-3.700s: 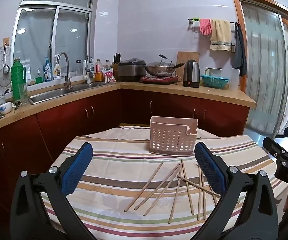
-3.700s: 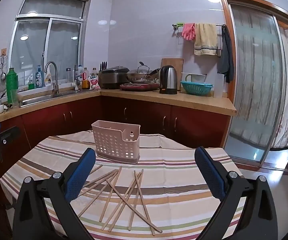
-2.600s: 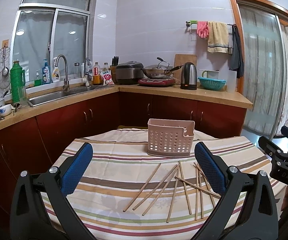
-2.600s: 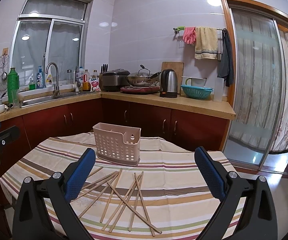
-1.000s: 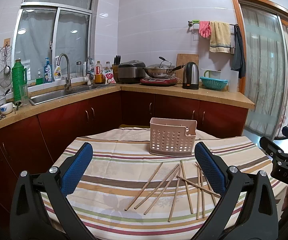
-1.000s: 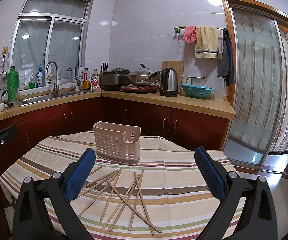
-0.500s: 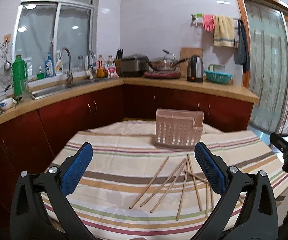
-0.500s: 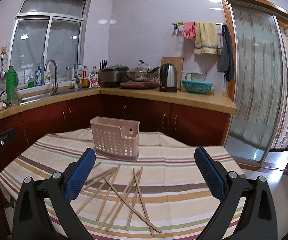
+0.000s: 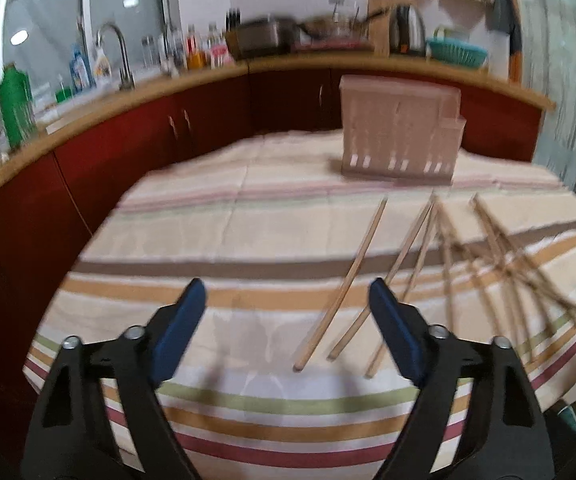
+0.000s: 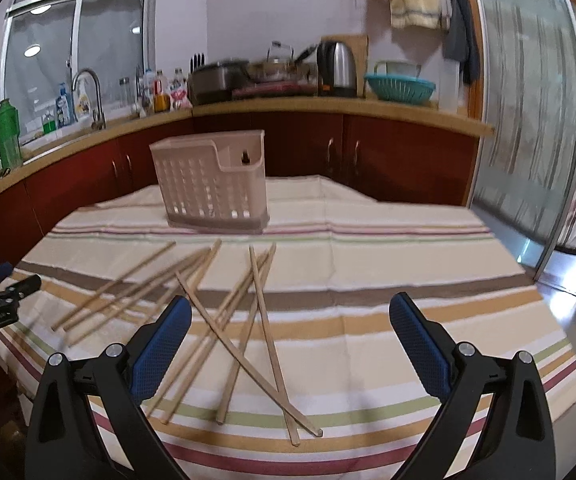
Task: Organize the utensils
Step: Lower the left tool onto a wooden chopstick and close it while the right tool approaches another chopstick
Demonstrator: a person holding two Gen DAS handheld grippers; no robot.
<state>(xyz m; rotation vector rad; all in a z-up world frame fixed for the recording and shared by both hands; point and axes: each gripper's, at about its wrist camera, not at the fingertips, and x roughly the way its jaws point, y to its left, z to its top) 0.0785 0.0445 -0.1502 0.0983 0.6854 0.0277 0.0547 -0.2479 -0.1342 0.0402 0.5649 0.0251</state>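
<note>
Showing loose chopsticks [image 10: 223,316] crossed on the table [image 10: 388,264] just before the basket [image 10: 211,184]. Left gripper [image 9: 283,312] closing on nothing; right gripper [image 10: 290,320] wide, empty. Risk: overlapping sticks scatter or several lift together.

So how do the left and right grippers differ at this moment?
The left gripper has its jaws narrower and closing; the right gripper stands wide open. The left hangs beside the loose chopsticks, the right right over the crossed chopsticks. Both have blue pads and hold nothing.
</note>
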